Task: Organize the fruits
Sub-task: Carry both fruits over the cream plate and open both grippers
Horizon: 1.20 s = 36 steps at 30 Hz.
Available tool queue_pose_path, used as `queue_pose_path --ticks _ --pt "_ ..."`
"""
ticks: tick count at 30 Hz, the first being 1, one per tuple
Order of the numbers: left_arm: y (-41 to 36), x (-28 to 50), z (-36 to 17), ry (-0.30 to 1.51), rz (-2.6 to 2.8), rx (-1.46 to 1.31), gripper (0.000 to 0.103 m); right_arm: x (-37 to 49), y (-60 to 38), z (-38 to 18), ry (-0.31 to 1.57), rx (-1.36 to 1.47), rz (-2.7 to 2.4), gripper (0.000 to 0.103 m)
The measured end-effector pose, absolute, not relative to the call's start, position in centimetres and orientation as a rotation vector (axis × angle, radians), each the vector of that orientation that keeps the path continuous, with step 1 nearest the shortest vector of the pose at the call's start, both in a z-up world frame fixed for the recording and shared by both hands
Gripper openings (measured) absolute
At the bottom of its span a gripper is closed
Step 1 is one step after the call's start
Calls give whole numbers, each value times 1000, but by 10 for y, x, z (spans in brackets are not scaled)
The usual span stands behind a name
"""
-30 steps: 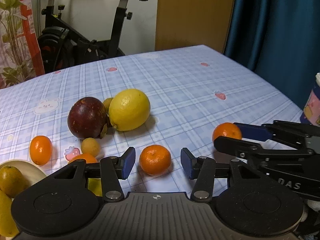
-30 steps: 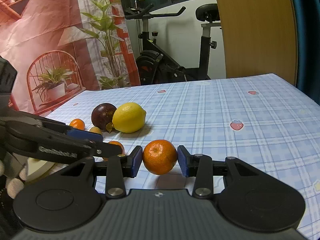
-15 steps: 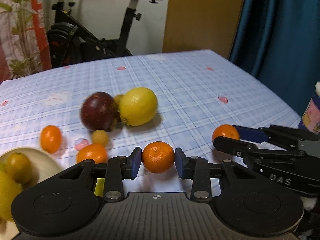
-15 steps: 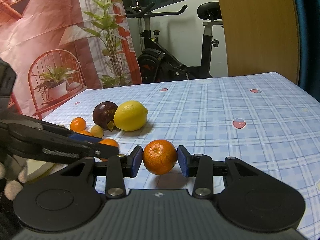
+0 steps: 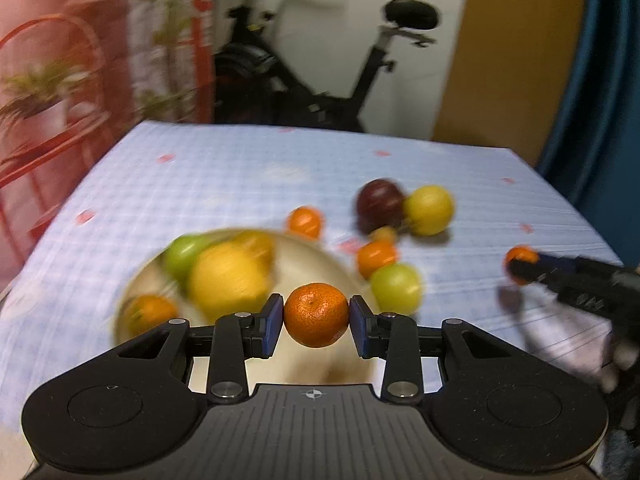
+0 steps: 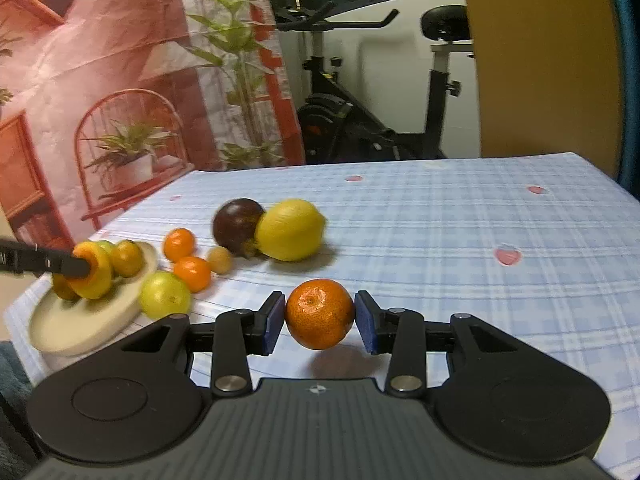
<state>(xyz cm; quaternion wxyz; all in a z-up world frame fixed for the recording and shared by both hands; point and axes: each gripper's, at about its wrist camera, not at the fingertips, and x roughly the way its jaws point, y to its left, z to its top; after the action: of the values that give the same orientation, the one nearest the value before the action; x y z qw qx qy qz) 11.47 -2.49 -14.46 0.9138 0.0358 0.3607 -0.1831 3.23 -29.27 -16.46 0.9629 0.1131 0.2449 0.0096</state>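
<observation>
Your left gripper (image 5: 316,316) is clamping a mandarin (image 5: 316,315), stem dimple facing the camera, above the cream plate (image 5: 308,260). Your right gripper (image 6: 320,316) is pinching another mandarin (image 6: 320,314) just over the checked cloth (image 6: 460,248) (shadow beneath it). Both are round, showing no long axis. An exercise bike (image 6: 360,120) is standing behind. The plate's fruits are blurring in the left view.

Fruit lying around the plate (image 6: 86,322)

We are seeing the plate sitting at the table's (image 6: 460,232) left edge in the right wrist view, several fruits lying on it. A lime (image 6: 165,295) is lying just right of the plate, touching its rim; two small oranges (image 6: 179,244) are sitting right of the plate, beyond the lime; the lemon (image 6: 290,229) is resting farther right.
</observation>
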Motion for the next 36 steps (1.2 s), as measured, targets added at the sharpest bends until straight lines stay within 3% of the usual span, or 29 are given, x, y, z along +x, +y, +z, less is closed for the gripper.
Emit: queue_pose_path --ticks 13,23,36 --pt "11 120 -150 788 -231 55 38 104 -206 -131 517 43 319 41" --pt "24 125 -162 839 -183 -1 38 169 -138 -160 668 -105 474 41" --pt "16 126 -165 840 -126 71 40 186 -123 -171 675 -146 494 41"
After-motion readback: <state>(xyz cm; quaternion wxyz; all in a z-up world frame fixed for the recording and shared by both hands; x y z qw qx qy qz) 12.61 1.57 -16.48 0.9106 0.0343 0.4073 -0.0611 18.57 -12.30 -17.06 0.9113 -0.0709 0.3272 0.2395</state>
